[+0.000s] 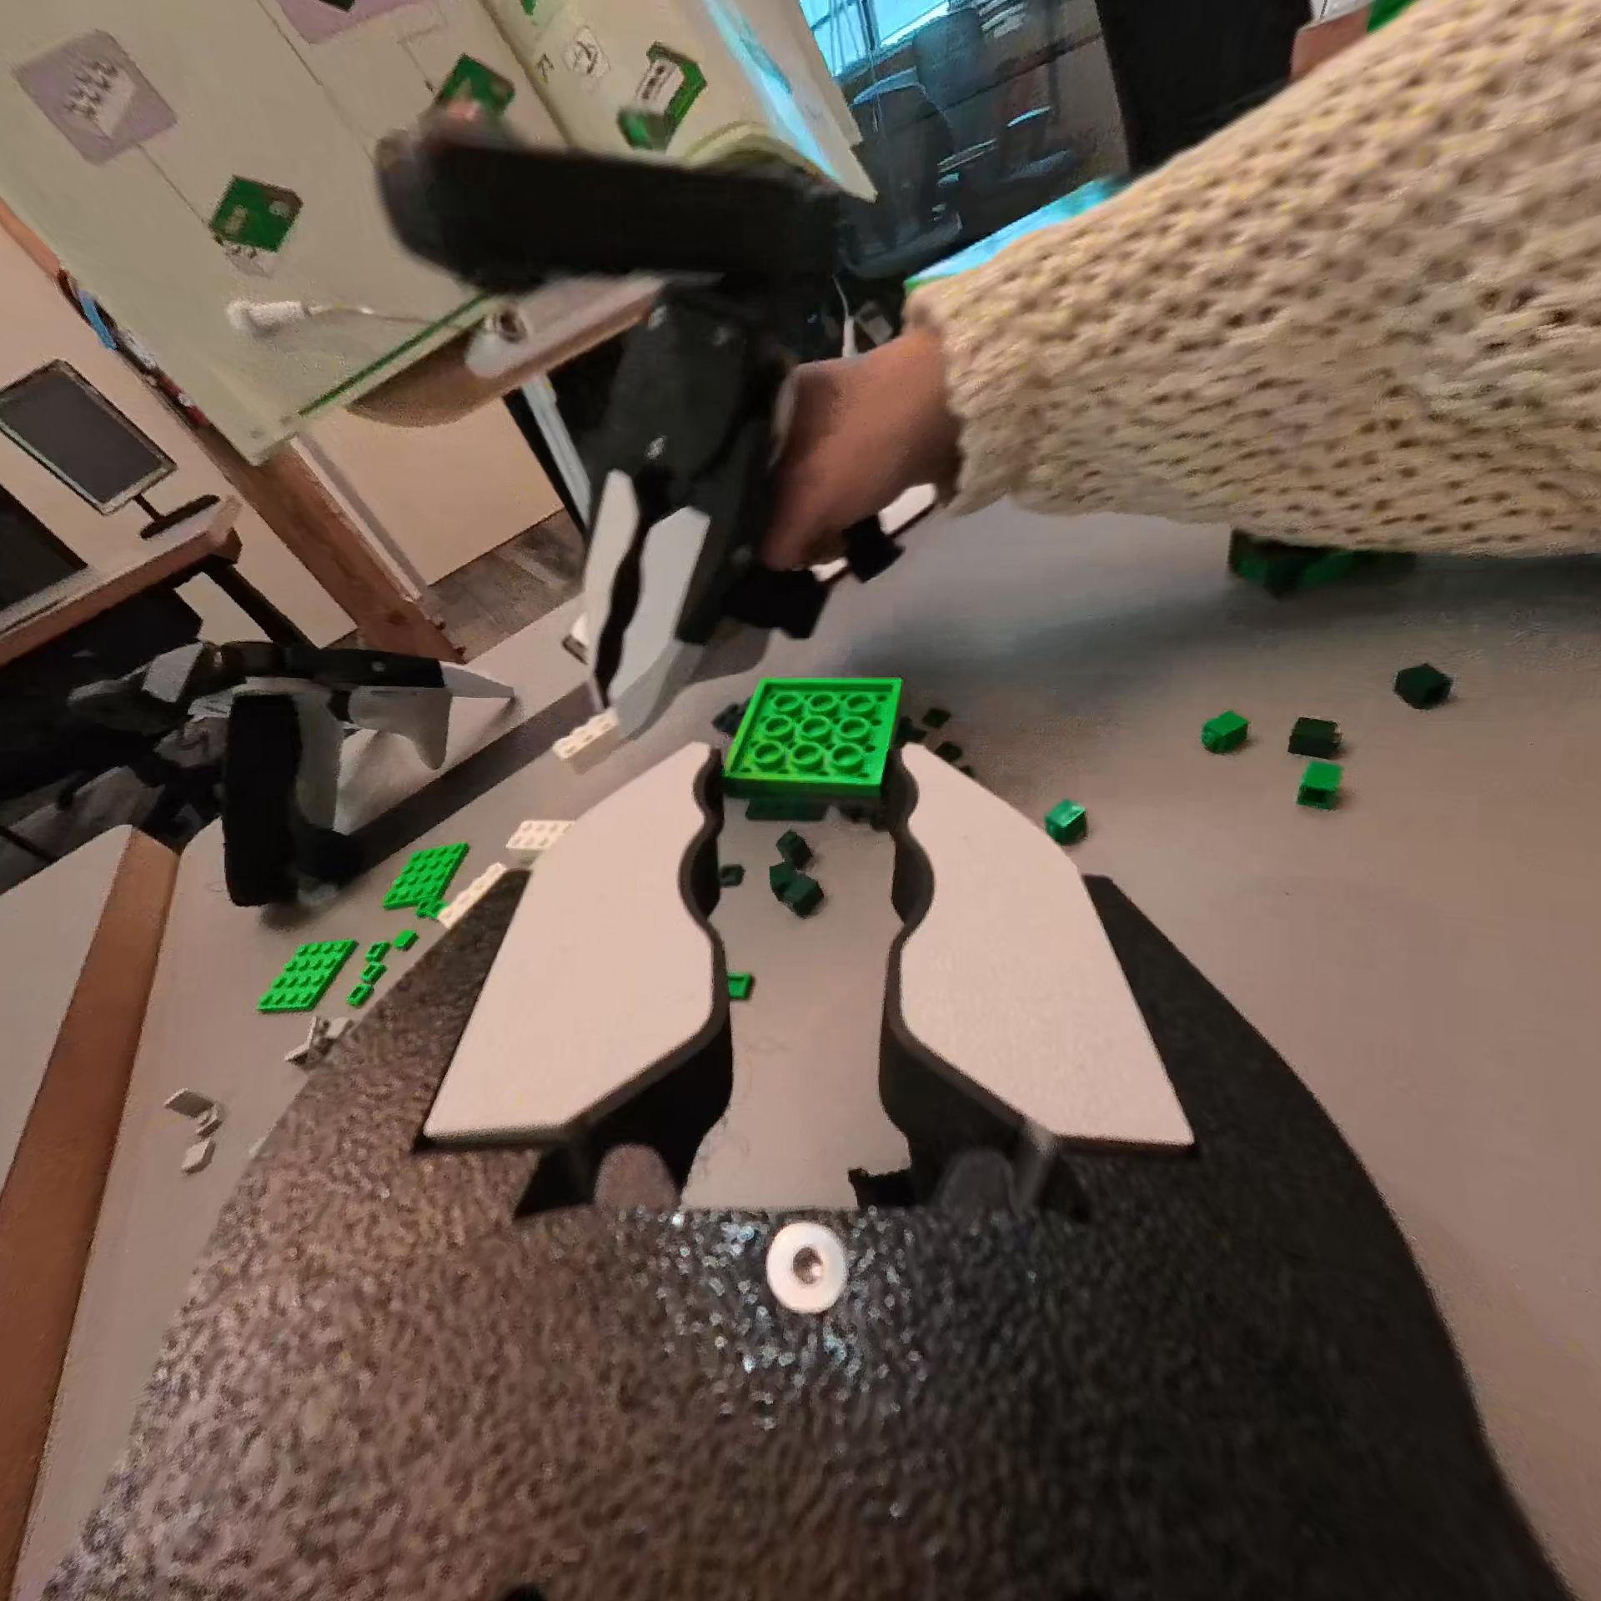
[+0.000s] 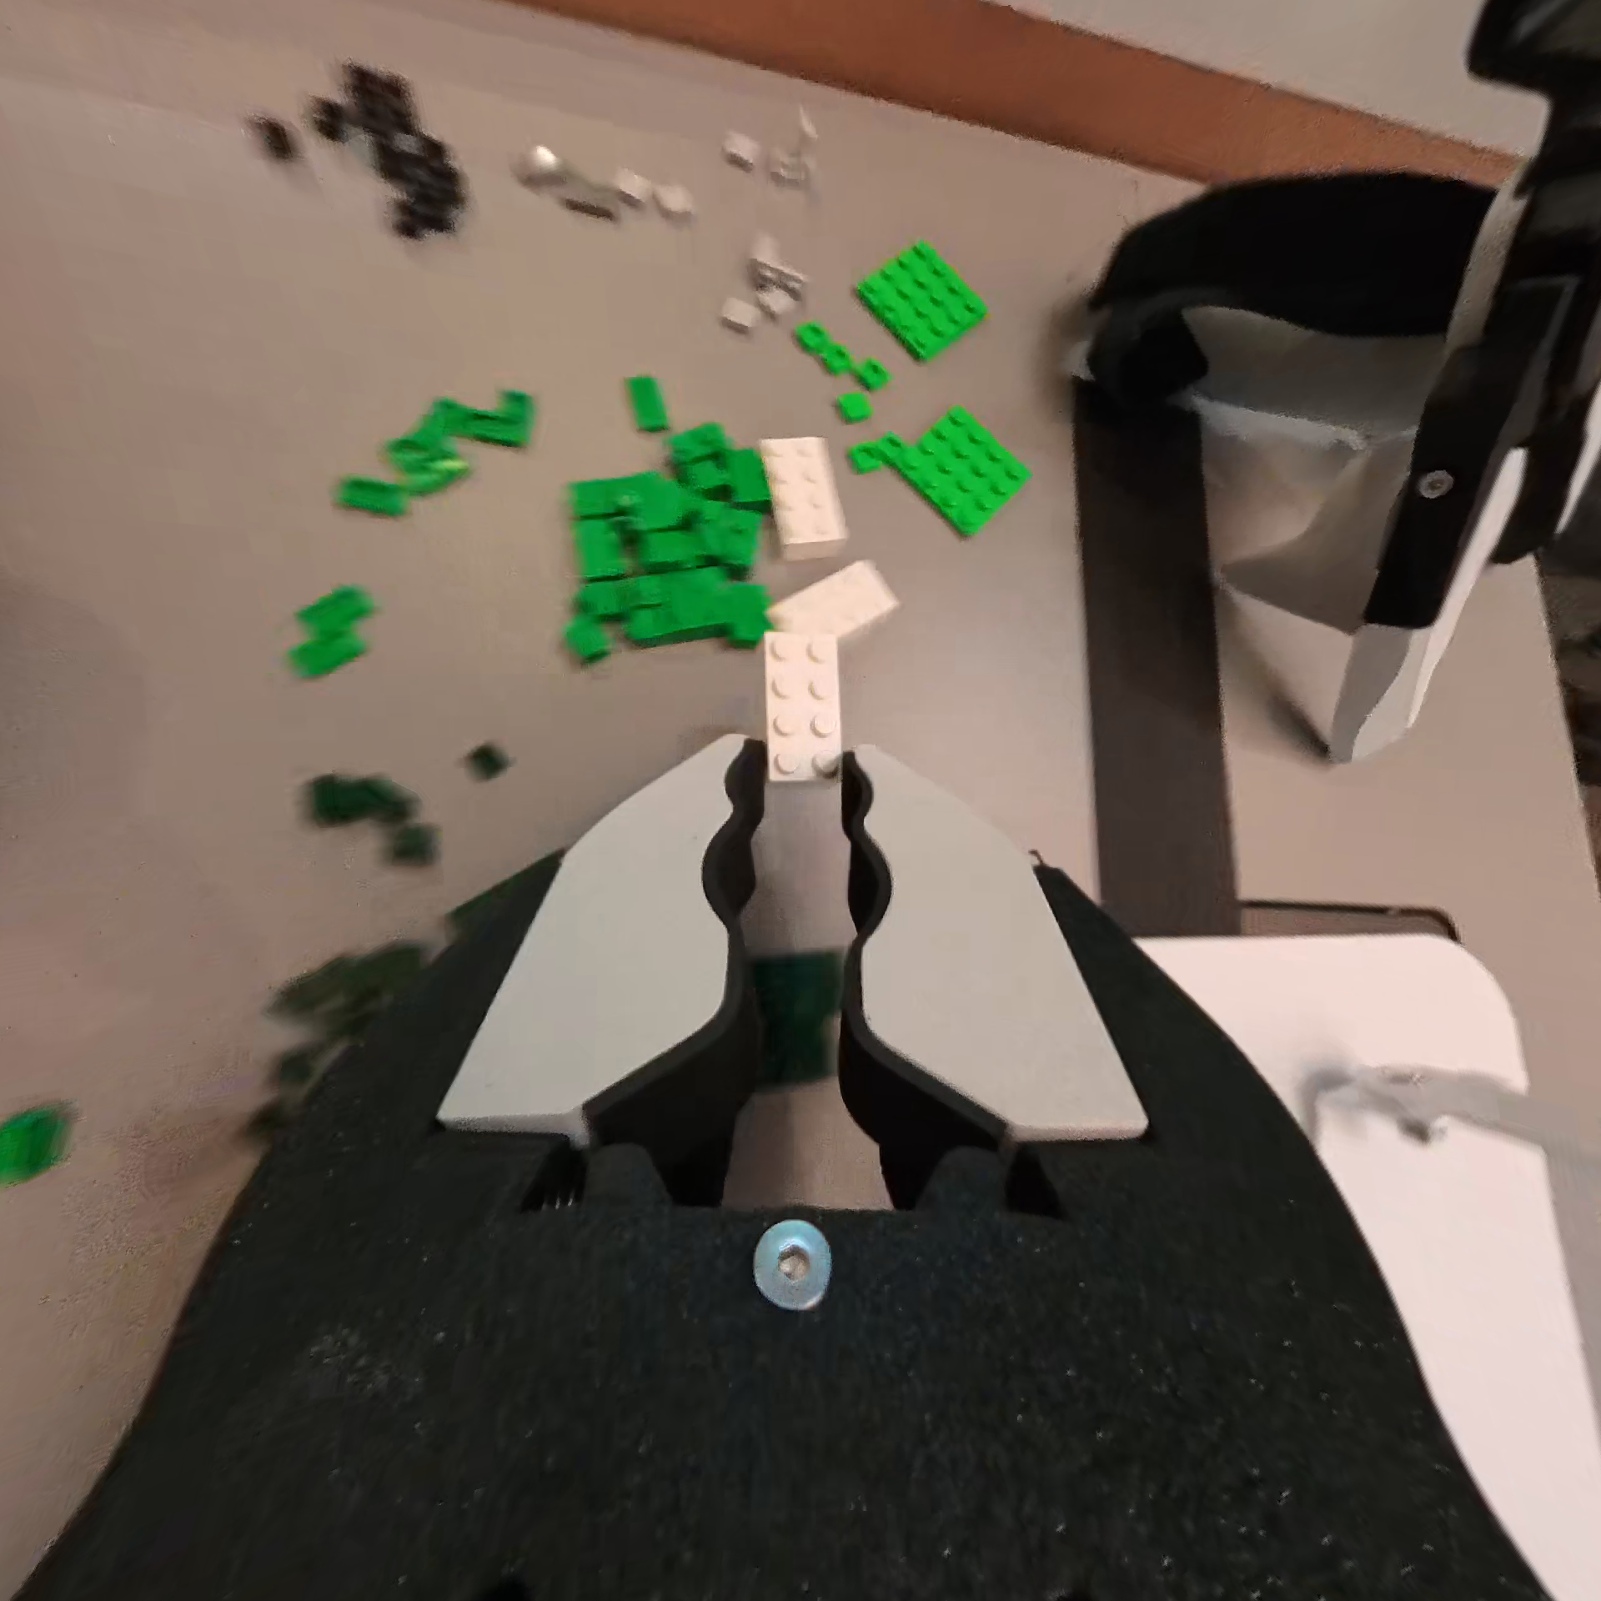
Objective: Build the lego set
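Holding a bright green square plate [image 1: 813, 736] underside-up at its fingertips, the left gripper [image 1: 810, 780] is pinched narrow on that plate, well clear of the grey table [image 1: 1299, 953]. In the left wrist view the right gripper [image 1: 606, 728] comes in from the far left with a white brick [image 1: 589, 741] at its tips, just beside the plate's left edge but not touching yet as far as can be told. A hand [image 1: 853, 450] in a cream knit sleeve [image 1: 1299, 303] drives it. Loose dark green bits [image 1: 797, 875] sit on the table below, two more green plates [image 1: 424, 875] lie off to the left, and a spare gripper [image 1: 286, 736] is parked on a stand at far left.

Over in the right wrist view, the right gripper [image 2: 801, 762] is clamped narrow on the near end of a white 2x4 brick [image 2: 803, 706], which sticks out forward past the tips. Below it, blurred, is the pile of green pieces [image 2: 667, 546], two more white bricks [image 2: 801, 498], and green plates [image 2: 923, 299] farther right.

So the step looks like mating white brick to green plate mid-air. Next move probably needs the studs lined up square with the plate's underside tubes, then a firm press while the left side braces. Any skew and it likely won't seat.
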A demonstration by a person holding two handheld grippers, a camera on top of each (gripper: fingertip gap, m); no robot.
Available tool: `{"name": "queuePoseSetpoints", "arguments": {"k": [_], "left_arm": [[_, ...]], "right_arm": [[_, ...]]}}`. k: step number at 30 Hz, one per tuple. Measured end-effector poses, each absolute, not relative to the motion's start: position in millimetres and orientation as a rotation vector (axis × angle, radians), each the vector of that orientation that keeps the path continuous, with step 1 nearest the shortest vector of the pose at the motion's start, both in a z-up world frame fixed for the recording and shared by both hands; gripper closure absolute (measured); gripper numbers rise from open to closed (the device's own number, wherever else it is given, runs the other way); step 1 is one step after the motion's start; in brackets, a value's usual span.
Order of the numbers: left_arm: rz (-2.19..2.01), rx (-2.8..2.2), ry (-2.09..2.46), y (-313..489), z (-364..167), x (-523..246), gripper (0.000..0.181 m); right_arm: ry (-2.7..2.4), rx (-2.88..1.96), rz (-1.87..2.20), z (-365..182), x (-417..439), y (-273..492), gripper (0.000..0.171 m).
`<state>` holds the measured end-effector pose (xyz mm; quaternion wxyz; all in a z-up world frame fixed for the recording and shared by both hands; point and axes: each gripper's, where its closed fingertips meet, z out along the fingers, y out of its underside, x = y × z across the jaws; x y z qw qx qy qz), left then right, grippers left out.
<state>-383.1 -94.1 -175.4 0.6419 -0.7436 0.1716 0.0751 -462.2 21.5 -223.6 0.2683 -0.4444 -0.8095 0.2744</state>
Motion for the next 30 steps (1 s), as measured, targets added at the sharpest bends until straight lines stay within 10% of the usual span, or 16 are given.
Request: {"name": "queuePoseSetpoints", "arguments": {"k": [30], "left_arm": [[0.025, -1.700, 0.799, -99.9, -203.6, -278.7, 0.145]], "right_arm": [[-2.226, -1.264, 0.569, -189.5, -186.3, -68.4, 0.155]]}}
